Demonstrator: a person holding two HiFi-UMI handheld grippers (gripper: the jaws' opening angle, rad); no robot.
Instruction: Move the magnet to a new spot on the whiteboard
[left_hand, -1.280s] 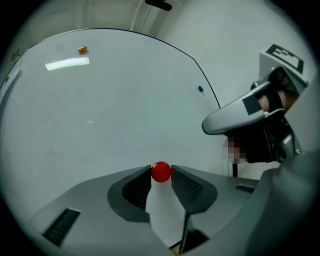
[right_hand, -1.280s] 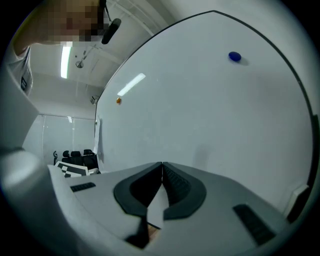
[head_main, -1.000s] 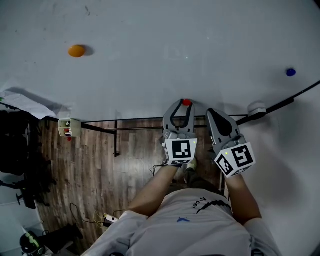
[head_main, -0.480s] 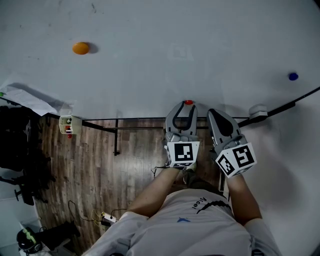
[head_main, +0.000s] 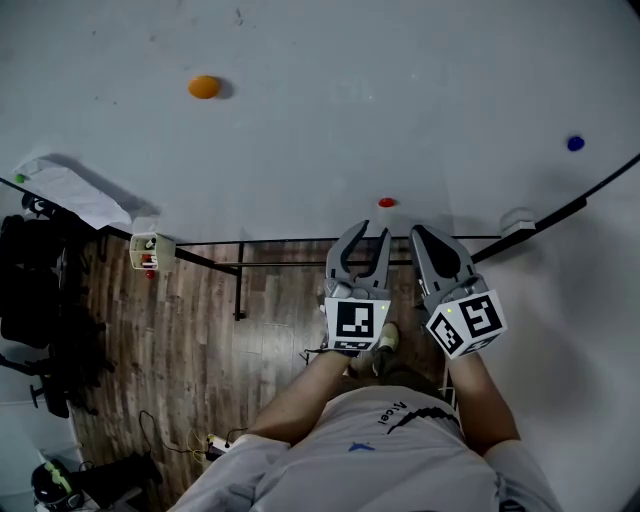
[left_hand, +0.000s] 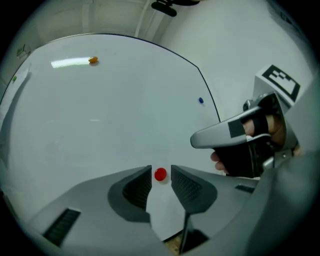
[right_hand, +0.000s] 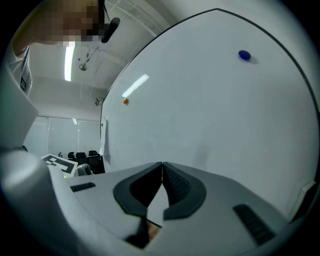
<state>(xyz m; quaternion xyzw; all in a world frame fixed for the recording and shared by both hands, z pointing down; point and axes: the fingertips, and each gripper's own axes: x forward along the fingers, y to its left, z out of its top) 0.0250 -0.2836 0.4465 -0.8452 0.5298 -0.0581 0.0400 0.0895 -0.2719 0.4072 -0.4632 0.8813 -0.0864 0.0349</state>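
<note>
A small red magnet sticks to the whiteboard near its lower edge. My left gripper is open just below it, its tips a short way back from the magnet and not touching it. In the left gripper view the red magnet shows in the gap beyond the two fingertips, free on the board. My right gripper hangs beside the left one, shut and empty. The right gripper view shows the right gripper with its jaws pressed together.
An orange magnet sits at the board's upper left and a blue magnet at the right. A sheet of paper hangs at the left edge. A white fitting sits on the board's frame at the right. Wooden floor lies below.
The left gripper has drawn back from the board. The red magnet, which sat between its open tips a second ago, stays on the board ahead of them.
</note>
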